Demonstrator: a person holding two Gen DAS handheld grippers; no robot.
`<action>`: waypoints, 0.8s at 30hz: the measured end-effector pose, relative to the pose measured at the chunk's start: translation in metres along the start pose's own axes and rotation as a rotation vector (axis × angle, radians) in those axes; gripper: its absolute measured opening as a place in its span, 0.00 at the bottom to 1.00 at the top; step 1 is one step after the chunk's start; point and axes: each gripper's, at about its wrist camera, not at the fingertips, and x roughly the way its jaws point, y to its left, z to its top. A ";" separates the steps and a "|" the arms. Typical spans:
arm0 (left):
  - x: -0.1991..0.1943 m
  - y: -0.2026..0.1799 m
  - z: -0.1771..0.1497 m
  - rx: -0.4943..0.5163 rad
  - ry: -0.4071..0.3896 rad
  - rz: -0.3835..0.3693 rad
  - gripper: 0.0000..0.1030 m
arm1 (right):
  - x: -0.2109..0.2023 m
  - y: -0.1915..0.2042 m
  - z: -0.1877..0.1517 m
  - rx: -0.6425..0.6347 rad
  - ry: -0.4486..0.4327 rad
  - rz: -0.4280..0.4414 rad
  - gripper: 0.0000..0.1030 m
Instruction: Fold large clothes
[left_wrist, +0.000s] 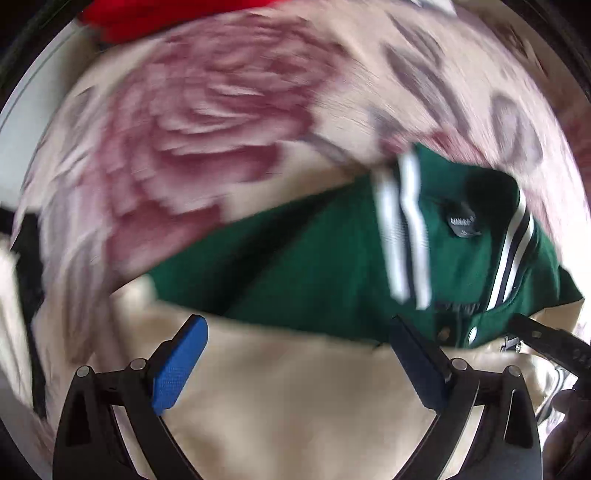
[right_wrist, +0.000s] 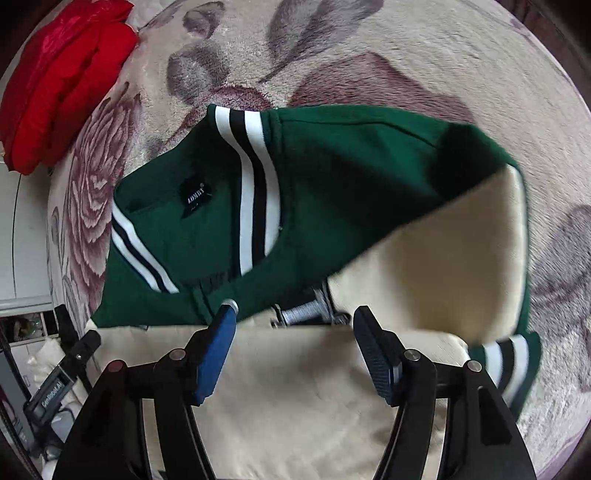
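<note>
A green varsity jacket (right_wrist: 332, 173) with cream sleeves (right_wrist: 443, 251) and white-and-black striped ribbing lies on a floral blanket. In the left wrist view the jacket (left_wrist: 314, 258) is blurred; its cream part (left_wrist: 295, 387) lies under my left gripper (left_wrist: 299, 354), which is open with nothing between the pads. My right gripper (right_wrist: 295, 354) is open above the cream fabric (right_wrist: 288, 387) near the jacket's snap front. A black neck label (right_wrist: 195, 195) shows inside the collar.
The floral cream and pink blanket (right_wrist: 369, 55) covers the surface. A red padded garment (right_wrist: 62, 85) lies at the far left edge. The other gripper's black body (right_wrist: 62, 373) shows at lower left, beside white furniture (right_wrist: 26, 240).
</note>
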 end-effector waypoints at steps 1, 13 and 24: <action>0.013 -0.012 0.005 0.033 0.017 0.027 0.97 | 0.016 0.009 0.012 -0.005 0.013 -0.023 0.68; 0.029 -0.033 0.015 0.103 -0.109 0.114 0.90 | 0.042 0.037 0.036 -0.104 -0.156 -0.221 0.00; 0.019 0.014 0.006 0.023 -0.177 0.245 0.92 | 0.068 0.055 0.036 -0.150 0.194 0.322 0.16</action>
